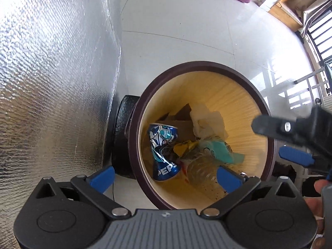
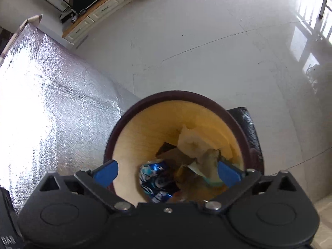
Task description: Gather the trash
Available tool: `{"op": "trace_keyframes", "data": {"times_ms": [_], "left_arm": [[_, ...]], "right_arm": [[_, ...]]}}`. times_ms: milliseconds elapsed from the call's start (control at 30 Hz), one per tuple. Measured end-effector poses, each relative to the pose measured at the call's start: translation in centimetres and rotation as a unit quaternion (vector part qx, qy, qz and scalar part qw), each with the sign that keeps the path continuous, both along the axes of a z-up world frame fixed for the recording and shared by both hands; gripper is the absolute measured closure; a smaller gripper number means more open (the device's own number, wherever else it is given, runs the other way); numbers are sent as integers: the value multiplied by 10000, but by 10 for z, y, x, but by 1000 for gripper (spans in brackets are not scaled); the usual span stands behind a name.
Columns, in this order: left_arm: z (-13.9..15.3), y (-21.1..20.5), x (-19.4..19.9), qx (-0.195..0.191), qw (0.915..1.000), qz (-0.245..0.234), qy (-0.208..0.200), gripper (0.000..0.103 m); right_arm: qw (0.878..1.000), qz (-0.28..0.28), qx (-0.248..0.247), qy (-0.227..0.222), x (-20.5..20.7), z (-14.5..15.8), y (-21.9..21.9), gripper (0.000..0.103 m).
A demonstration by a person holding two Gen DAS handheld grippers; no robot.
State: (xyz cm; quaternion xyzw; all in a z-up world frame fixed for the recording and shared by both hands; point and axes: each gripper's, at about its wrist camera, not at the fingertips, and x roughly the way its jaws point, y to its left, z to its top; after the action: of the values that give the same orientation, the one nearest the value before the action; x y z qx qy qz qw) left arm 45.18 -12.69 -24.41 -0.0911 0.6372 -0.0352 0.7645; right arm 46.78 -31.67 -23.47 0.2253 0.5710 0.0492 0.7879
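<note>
Bin point(image 1: 207, 95): wood-grain inner wall, matt; dark smooth plastic rim. Can point(image 1: 164, 151): crushed glossy metal. Bottle point(image 1: 199, 168): clear plastic. Tissue point(image 1: 207, 122): crumpled white paper. Adjacent surface point(image 1: 51, 83): embossed silver foil, reflective. Floor point(image 2: 207, 41): glossy white tile. Left claw point(image 1: 166, 174) fingers point(image 1: 103, 176): smooth blue plastic on matt black links.

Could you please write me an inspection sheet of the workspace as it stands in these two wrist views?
Surface: glossy white tiled floor, sunlit at right.
Job's things: round bin, dark rim, wood-look inside, holding a crushed blue Pepsi can, clear plastic bottle, yellow wrapper, teal wrapper, white crumpled paper, cardboard scrap.
Clutter: black object behind the bin.
Grippers: left gripper open, empty, over the bin; right gripper open, empty, likewise.
Cables: thin dark cord on floor.
Surroundings: silver foil sheet; cabinet.
</note>
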Motion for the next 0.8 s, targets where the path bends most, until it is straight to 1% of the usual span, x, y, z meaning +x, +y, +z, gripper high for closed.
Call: {"op": "trace_keyframes", "data": {"times_ms": [133, 333, 500, 800], "left_arm": [[7, 0, 0, 24, 9999, -67, -95, 0], [19, 2, -5, 32, 9996, -106, -264, 0], [34, 8, -15, 31, 9987, -56, -502, 0], [68, 17, -41, 54, 9948, -27, -1013, 0]], "right_arm": [[9999, 121, -110, -23, -9, 6, -3, 0], [9996, 205, -144, -151, -21, 19, -5, 0], [9989, 283, -262, -260, -31, 29, -2, 0], [9970, 192, -354, -668, -71, 58, -9, 0]]}}
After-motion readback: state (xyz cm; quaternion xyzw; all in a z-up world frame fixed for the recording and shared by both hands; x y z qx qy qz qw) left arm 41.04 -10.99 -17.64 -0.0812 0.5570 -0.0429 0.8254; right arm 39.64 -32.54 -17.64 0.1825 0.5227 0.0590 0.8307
